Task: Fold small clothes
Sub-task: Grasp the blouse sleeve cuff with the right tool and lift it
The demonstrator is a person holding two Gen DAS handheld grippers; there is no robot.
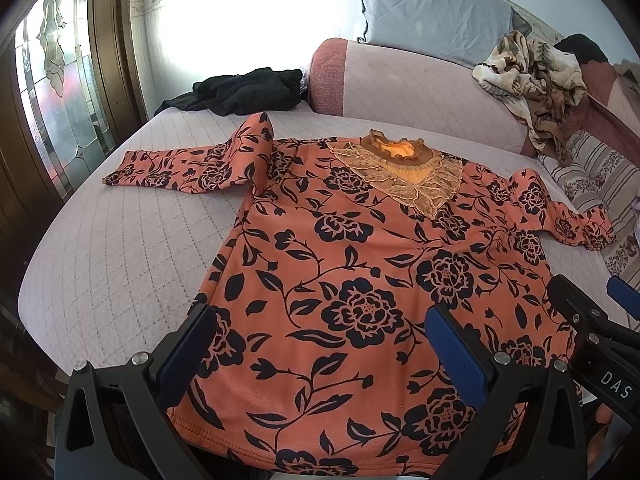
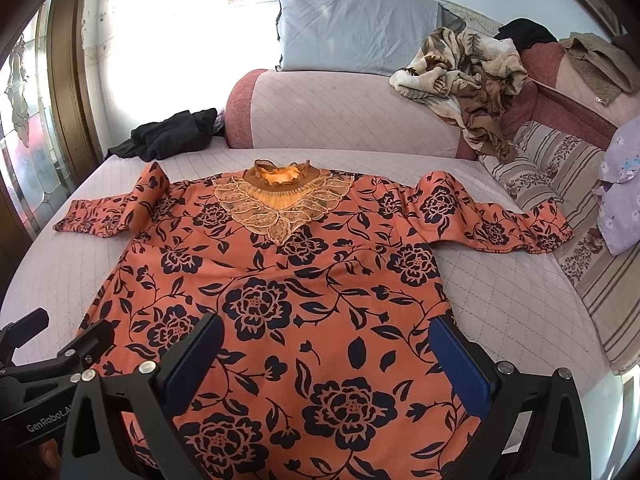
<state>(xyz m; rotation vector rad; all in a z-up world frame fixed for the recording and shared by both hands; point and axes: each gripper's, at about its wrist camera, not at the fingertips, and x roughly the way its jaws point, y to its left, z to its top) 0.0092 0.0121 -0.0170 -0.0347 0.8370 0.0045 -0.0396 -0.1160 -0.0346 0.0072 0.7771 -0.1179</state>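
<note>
An orange long-sleeved top point(image 1: 340, 264) with a dark flower print and a lace collar lies flat, front up, on the quilted bed; it also shows in the right wrist view point(image 2: 288, 280). Both sleeves are spread out sideways, the left one point(image 1: 176, 170) partly bunched at the shoulder. My left gripper point(image 1: 320, 340) is open, hovering over the hem on the left side. My right gripper point(image 2: 326, 354) is open over the hem on the right side. Neither holds cloth. Each gripper shows at the edge of the other's view.
A black garment point(image 1: 244, 90) lies at the bed's far left. A pink bolster point(image 2: 340, 112) runs along the back with a grey-blue pillow point(image 2: 356, 28) and a brown floral blanket point(image 2: 464, 68). Striped bedding point(image 2: 576, 216) lies on the right. A glass door point(image 1: 52, 92) is on the left.
</note>
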